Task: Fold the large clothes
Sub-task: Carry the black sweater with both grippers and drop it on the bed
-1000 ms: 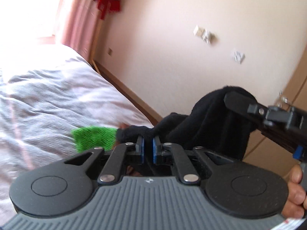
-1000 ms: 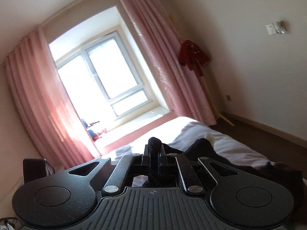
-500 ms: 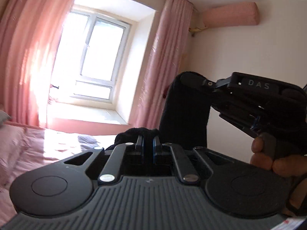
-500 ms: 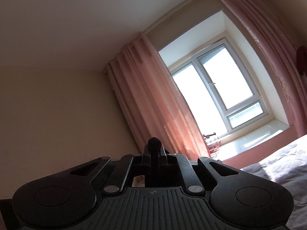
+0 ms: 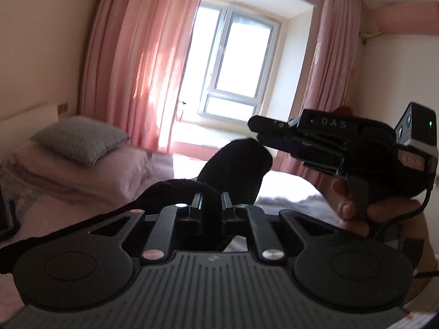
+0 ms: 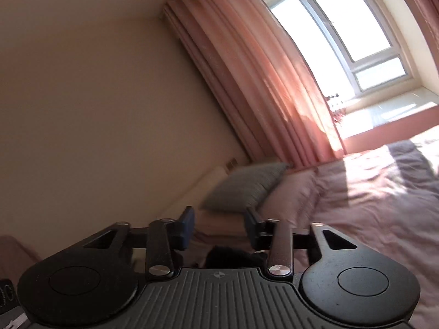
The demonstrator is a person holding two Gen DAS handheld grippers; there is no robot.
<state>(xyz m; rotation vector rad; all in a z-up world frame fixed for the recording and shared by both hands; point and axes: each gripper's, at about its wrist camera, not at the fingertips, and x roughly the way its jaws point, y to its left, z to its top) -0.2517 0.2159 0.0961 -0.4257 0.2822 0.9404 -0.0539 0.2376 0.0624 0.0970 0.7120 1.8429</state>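
Note:
A black garment (image 5: 238,164) bulges up in front of my left gripper (image 5: 211,203). A fold of it sits between the fingers, and the pads still press on the cloth while the jaws are opening a little. In the left wrist view my right gripper (image 5: 258,130) hovers just above and to the right of the garment's hump, its jaws apart and off the cloth. In the right wrist view the right gripper (image 6: 219,219) is opening wide with nothing between its fingers. A bit of the black garment (image 6: 227,257) shows below them.
A bed with a pink cover (image 6: 370,205) lies ahead, with a grey pillow (image 5: 79,139) on a pink one at its head by the wall. Pink curtains (image 5: 142,63) frame a bright window (image 5: 233,65). A hand (image 5: 354,205) holds the right gripper's handle.
Both views have swung from the far wall and window toward the head of the bed. The right gripper has opened and let go of the black garment. The left one still has it.

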